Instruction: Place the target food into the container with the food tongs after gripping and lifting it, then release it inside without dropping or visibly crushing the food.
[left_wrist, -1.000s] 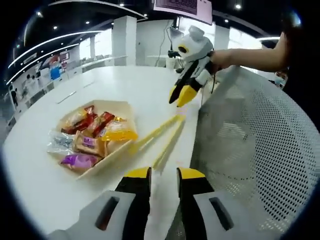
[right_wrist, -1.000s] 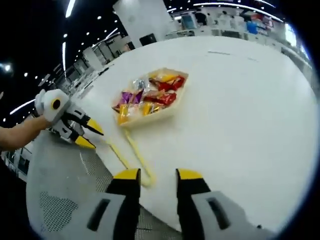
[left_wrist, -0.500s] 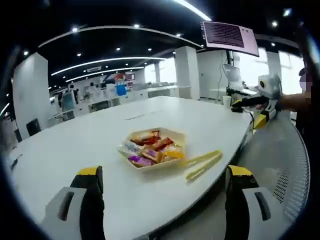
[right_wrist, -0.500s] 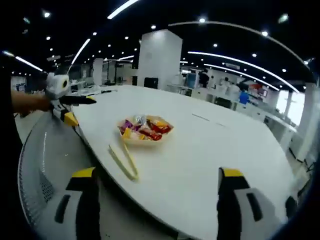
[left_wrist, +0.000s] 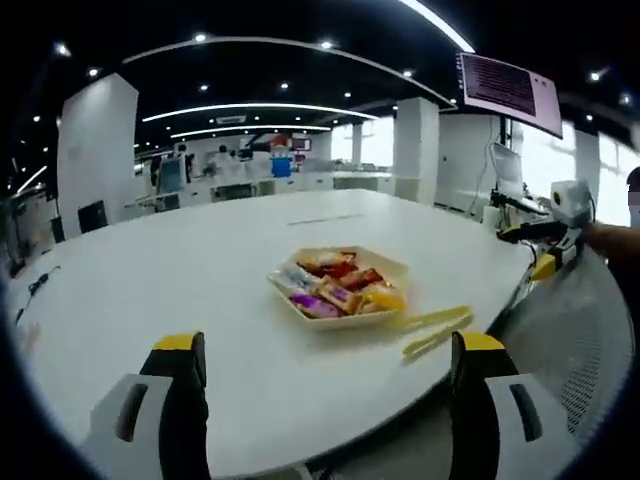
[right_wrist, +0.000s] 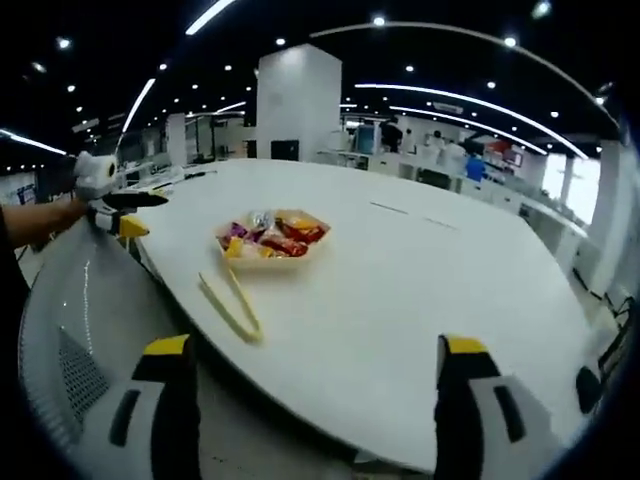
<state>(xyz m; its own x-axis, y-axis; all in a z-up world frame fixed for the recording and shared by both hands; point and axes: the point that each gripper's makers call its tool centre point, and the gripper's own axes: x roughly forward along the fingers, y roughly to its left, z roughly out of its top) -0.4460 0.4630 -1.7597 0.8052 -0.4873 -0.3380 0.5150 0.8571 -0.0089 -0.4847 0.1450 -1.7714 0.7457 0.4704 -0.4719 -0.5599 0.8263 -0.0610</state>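
Note:
A shallow beige tray (left_wrist: 345, 322) of wrapped snacks (left_wrist: 338, 288) sits near the white table's edge. Yellow food tongs (left_wrist: 435, 330) lie flat on the table beside it. My left gripper (left_wrist: 330, 400) is held well back from the tray, its jaws spread wide with nothing between them. In the right gripper view the same tray (right_wrist: 265, 258) and tongs (right_wrist: 230, 305) lie ahead, and my right gripper (right_wrist: 318, 400) is also wide open and holds nothing. Each gripper appears in the other's view, hand-held off the table edge: the right gripper (left_wrist: 528, 250), the left gripper (right_wrist: 145, 212).
The round white table (right_wrist: 400, 270) stretches far behind the tray. A grey mesh chair back (left_wrist: 590, 350) stands at the table's near edge, between the two grippers, also seen as the chair back (right_wrist: 70, 330). Office desks and pillars are far behind.
Both grippers' jaws went from nearly together to wide apart, and both views pulled back and levelled out. Tray and tongs have stayed where they were.

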